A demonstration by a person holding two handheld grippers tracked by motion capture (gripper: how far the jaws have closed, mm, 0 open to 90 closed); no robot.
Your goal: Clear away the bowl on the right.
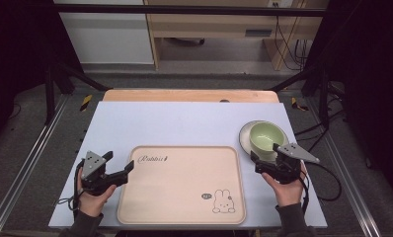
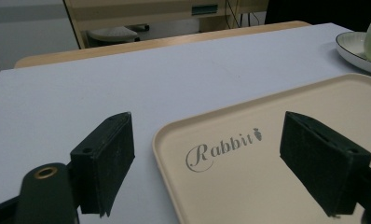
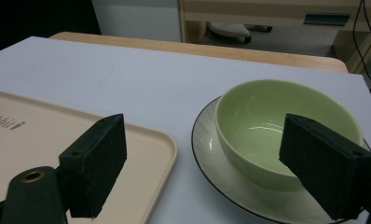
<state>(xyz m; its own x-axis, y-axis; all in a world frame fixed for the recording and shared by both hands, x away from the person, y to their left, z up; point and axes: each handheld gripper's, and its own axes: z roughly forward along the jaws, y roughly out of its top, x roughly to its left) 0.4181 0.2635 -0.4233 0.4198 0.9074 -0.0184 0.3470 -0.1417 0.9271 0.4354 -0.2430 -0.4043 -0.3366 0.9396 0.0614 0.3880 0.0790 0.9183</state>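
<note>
At the near edge of the counter (image 1: 184, 123), a person's two hands each hold a tool. The left tool (image 1: 128, 170) sits at the near left with its jaws spread apart and nothing between them, one jaw over the counter and the other above the left rim of the beige tray (image 1: 184, 197). The tray lies flat in the near middle, empty, printed with the word "Rabbit" at its far left and a rabbit drawing (image 1: 223, 202) at its near right. The right tool (image 1: 264, 162) is to the right of the tray, jaws wide open and gripping nothing, just short of the near rim of the green bowl (image 1: 267, 136). The bowl is empty and stands upright on a white plate with a dark rim (image 1: 244, 134), at the right of the counter, just beyond the tray's far right corner.
</note>
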